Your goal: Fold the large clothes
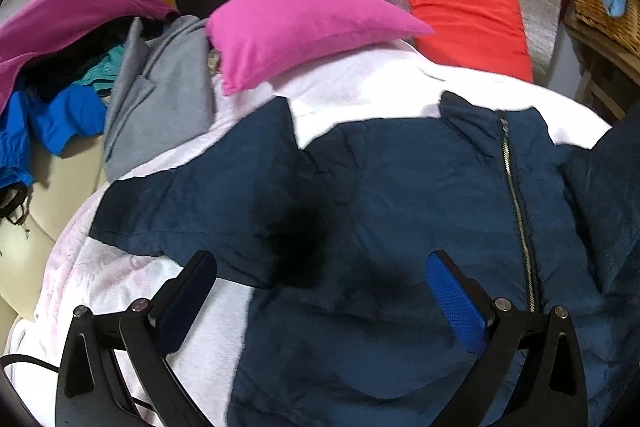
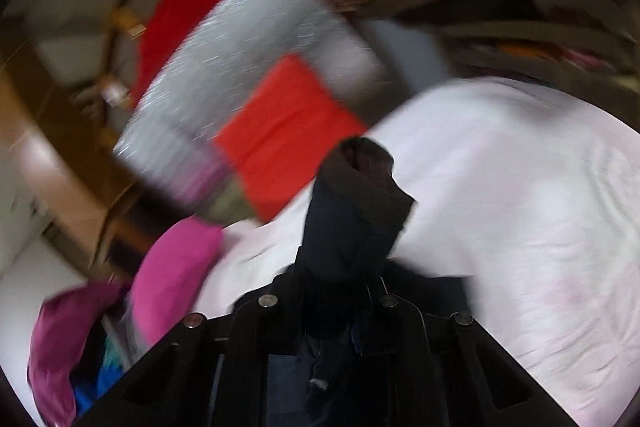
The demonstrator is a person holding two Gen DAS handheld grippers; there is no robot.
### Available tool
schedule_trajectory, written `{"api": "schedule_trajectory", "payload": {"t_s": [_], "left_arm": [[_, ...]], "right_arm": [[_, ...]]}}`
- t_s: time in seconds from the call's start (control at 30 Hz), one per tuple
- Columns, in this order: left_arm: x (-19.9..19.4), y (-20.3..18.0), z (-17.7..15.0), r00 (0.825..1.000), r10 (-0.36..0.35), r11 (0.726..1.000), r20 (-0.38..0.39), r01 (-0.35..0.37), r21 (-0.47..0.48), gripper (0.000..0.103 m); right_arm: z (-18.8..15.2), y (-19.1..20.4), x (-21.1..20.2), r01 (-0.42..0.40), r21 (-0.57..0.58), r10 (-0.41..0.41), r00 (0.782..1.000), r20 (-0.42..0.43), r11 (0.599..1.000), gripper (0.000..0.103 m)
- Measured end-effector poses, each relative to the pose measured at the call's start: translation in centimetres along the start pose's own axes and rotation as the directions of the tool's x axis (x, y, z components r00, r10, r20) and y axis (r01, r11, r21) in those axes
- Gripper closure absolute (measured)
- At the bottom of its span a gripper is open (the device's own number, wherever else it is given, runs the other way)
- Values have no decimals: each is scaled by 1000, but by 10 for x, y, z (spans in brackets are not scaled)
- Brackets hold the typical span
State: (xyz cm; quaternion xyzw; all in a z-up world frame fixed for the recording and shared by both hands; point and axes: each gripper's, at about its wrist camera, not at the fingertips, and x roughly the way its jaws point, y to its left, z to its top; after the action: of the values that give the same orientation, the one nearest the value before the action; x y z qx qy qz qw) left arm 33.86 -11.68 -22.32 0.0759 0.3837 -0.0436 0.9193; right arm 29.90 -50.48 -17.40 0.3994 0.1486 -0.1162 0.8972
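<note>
From the left wrist, the left tool hangs spread wide over a navy jacket, pinching nothing. The jacket lies flat on a white bed cover, its metal zipper running down the right. A pink pillow sits beyond.

From the right wrist, blurred, the right tool is pressed together, pinching a ribbed jacket cuff that stands up above the cover.
</note>
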Motion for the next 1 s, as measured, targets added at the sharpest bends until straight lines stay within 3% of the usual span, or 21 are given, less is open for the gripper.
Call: {"api": "schedule_trajectory", "payload": {"t_s": [0.1, 0.27, 0.4, 0.47, 0.53, 0.57, 0.67, 0.8, 0.9, 1.0], "left_arm": [[-1, 19, 3, 1000, 17, 999, 6, -17, -35, 0], [4, 51, 8, 999, 39, 994, -3, -40, -100, 0], [4, 69, 9, 999, 50, 989, -1, -49, -137, 0], [5, 75, 9, 999, 46, 987, -7, -46, -153, 0], [7, 77, 10, 999, 37, 986, -17, -39, -165, 0], [9, 77, 10, 999, 26, 985, -24, -30, -170, 0], [13, 71, 11, 999, -6, 985, -39, -1, -174, 0], [18, 53, 9, 996, -69, 986, -63, 59, -157, 0], [21, 36, 8, 991, -109, 986, -77, 98, -137, 0], [20, 14, 7, 990, -123, 989, -76, 115, -96, 0]], "right_arm": [[-21, 50, 11, -99, -58, 96, 994, -58, 993, 85], [-77, 115, 40, -182, -138, 158, 973, -167, 974, 85], [-121, 144, 71, -225, -119, 183, 939, -290, 967, 81], [-138, 151, 84, -230, -113, 180, 922, -344, 967, 71], [-154, 155, 90, -249, -93, 194, 896, -399, 964, 42], [-158, 152, 89, -265, -87, 209, 889, -406, 960, 39], [-157, 138, 72, -269, -127, 206, 906, -370, 955, 36], [-134, 110, 42, -196, -169, 141, 946, -292, 966, 36], [-107, 67, 16, -58, -157, 27, 981, -190, 986, 36], [-87, 23, -2, 139, -151, -153, 985, -83, 979, 36]]}}
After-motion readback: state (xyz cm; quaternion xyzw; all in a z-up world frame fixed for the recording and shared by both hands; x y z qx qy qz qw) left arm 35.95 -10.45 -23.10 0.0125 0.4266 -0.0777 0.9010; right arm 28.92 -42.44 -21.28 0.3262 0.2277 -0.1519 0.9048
